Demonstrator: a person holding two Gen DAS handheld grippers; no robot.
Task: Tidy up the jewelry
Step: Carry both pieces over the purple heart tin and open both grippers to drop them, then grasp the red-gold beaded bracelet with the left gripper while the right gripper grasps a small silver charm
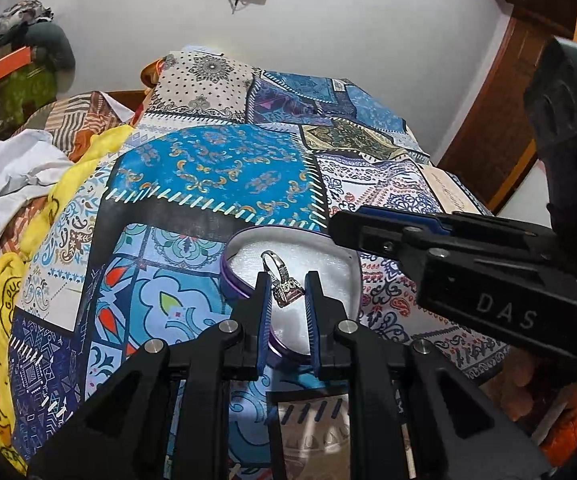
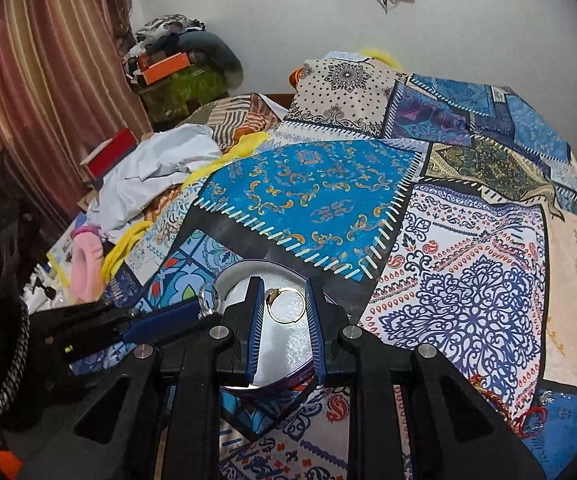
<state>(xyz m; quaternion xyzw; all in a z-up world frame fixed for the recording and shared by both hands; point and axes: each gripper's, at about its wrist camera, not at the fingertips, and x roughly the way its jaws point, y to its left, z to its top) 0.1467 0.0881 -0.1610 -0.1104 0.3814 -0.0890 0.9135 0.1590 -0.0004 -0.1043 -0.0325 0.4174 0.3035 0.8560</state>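
Note:
A round purple tin with a white padded inside (image 1: 316, 248) (image 2: 284, 344) lies on the patchwork bedspread. My left gripper (image 1: 287, 282) is shut on a silver ring with a square stone (image 1: 284, 292) and holds it over the tin; the ring also shows in the right wrist view (image 2: 208, 300). My right gripper (image 2: 286, 286) is shut on a gold ring (image 2: 285, 305) and holds it over the tin too. The right gripper's fingers (image 1: 392, 224) reach in from the right, side on, in the left wrist view.
The patchwork bedspread (image 1: 216, 176) (image 2: 468, 272) covers the bed. White and yellow cloths (image 1: 28, 176) (image 2: 156, 176) pile at its left edge. A red thread bracelet (image 2: 528, 416) lies at the right. A striped curtain (image 2: 48, 80) hangs at the left.

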